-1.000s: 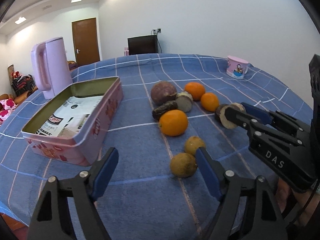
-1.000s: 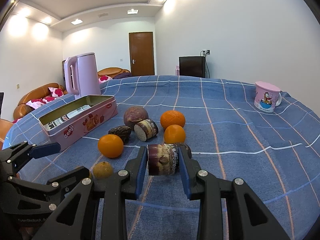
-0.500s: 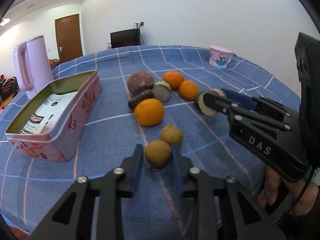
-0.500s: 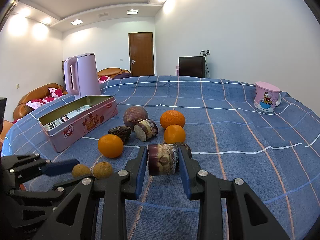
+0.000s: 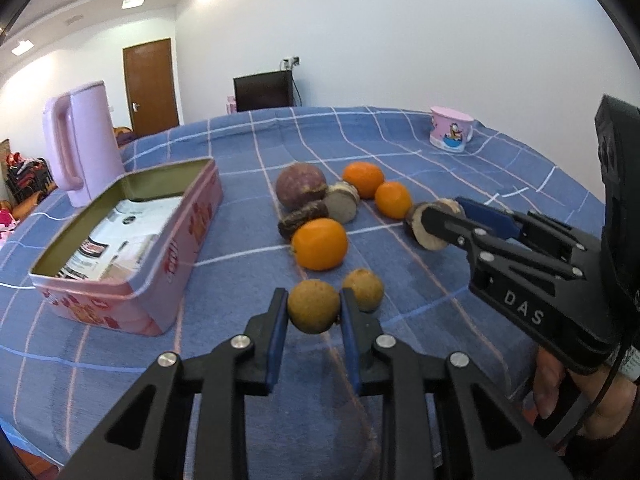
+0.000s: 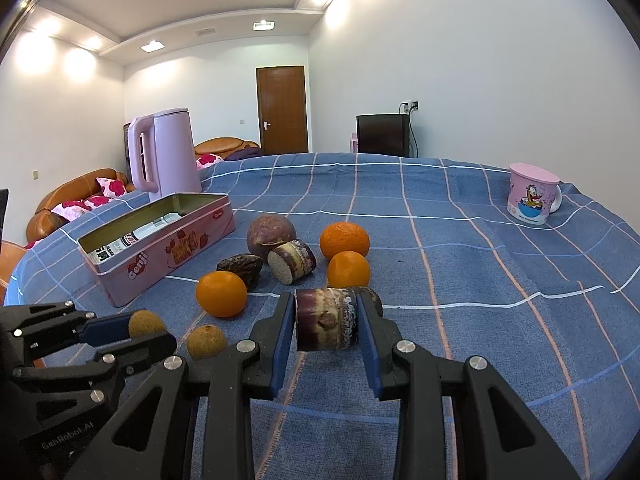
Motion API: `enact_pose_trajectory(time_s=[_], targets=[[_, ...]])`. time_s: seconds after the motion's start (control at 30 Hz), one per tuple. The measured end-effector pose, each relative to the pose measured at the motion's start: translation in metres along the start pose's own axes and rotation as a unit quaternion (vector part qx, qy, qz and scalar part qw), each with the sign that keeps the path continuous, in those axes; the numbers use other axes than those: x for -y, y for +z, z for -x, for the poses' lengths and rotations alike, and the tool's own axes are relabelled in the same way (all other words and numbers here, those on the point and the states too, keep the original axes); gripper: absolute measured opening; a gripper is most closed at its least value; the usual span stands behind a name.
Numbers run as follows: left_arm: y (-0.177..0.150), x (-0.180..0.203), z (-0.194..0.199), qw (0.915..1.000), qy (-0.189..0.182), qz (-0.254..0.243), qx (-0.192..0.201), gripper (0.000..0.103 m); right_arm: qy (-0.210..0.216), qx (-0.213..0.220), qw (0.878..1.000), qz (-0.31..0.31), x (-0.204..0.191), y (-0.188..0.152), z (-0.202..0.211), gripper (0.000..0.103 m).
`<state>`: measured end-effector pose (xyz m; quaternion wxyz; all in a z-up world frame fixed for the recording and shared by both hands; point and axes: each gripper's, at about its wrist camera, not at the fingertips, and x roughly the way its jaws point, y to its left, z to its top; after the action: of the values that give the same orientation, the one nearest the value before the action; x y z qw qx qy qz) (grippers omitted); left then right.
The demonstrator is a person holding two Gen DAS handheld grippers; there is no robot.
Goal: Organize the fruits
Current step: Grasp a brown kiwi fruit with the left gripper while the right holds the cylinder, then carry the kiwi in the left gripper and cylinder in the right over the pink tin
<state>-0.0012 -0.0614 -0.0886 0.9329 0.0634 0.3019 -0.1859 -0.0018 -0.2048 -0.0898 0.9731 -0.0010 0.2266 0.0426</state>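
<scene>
Lying crosswise between clamped fingers, a sugarcane segment (image 6: 326,319) is held by the right gripper (image 6: 325,330); 1 longan (image 5: 313,306) is pinched by the left gripper (image 5: 313,322).

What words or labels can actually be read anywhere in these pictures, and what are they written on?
"DAS": white letters on the right gripper body, left wrist view.
"GenRobot.AI": faint letters on the left gripper body, right wrist view.
"Genji": on the pink tin side; the larger red lettering beside it is too distorted to read.
Printed paper inside the tin: too small and blurred.
Pink cup: cartoon picture only, no legible text.

Both tongs (image 5: 313,312) (image 6: 327,322) clamped, level.
</scene>
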Motion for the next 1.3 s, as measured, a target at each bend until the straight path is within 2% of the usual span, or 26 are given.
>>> enact_pose_trajectory(time_s=[0.2, 0.67, 1.3], targets=[[0.006, -0.006, 0.004, 0.9994, 0.031, 0.000, 0.014, 0.027, 0.002, 0.007, 1.000, 0.005, -0.004, 0.003, 0.001, 0.033], [0.020, -0.031, 0.009, 0.9962, 0.079, 0.020, 0.030, 0.027, 0.015, 0.029, 0.999, 0.033, -0.021, 0.024, 0.004, 0.033], [0.041, -0.071, 0.011, 0.9905, 0.120, 0.048, 0.048, 0.027, 0.056, 0.048, 0.994, 0.083, -0.065, 0.058, -0.008, 0.033]])
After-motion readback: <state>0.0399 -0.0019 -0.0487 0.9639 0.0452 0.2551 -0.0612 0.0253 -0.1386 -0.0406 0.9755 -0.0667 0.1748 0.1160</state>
